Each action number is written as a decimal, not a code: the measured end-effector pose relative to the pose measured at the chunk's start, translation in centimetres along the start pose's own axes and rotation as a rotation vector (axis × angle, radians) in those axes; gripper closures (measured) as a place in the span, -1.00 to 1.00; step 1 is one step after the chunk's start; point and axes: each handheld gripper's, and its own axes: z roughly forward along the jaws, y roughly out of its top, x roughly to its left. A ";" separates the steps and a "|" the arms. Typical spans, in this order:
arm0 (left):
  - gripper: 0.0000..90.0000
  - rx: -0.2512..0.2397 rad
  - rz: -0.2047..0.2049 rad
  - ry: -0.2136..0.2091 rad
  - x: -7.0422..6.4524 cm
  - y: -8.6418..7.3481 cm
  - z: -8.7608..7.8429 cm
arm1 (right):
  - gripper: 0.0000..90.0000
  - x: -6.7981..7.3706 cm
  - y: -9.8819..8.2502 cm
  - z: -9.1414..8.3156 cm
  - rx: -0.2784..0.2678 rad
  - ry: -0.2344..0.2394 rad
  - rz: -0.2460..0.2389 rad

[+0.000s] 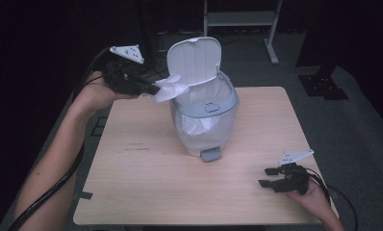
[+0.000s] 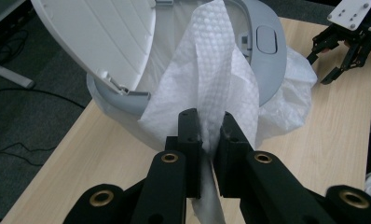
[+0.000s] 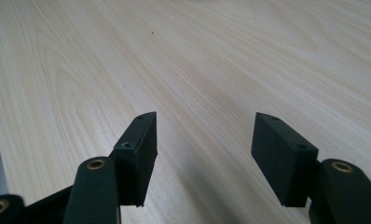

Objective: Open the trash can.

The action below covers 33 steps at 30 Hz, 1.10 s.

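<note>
A small grey pedal bin point(image 1: 205, 113) with a white bag liner stands mid-table, its lid point(image 1: 194, 60) raised. My left gripper point(image 1: 153, 90) is in the air at the bin's left rim, shut on a crumpled white paper towel point(image 1: 171, 87). In the left gripper view the towel point(image 2: 216, 79) fans up from between the jaws toward the bin's open mouth point(image 2: 263, 46). My right gripper point(image 1: 266, 177) rests low on the table at the front right, open, with nothing between its jaws; bare wood point(image 3: 202, 93) lies ahead of it.
The light wooden table point(image 1: 146, 178) has bare room in front of and to the left of the bin. The bin's foot pedal point(image 1: 211, 154) points toward me. A metal frame point(image 1: 240, 19) stands on the dark floor beyond the table.
</note>
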 end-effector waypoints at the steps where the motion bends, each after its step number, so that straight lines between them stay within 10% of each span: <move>1: 0.82 0.001 0.002 -0.003 0.0 0.2 0.1 | -0.12 0.0 0.0 -0.1 0.000 0.000 0.002; 33: 0.81 0.044 0.052 -0.090 1.4 5.0 6.3 | -0.11 -0.5 -0.2 -0.5 -0.015 -0.002 0.015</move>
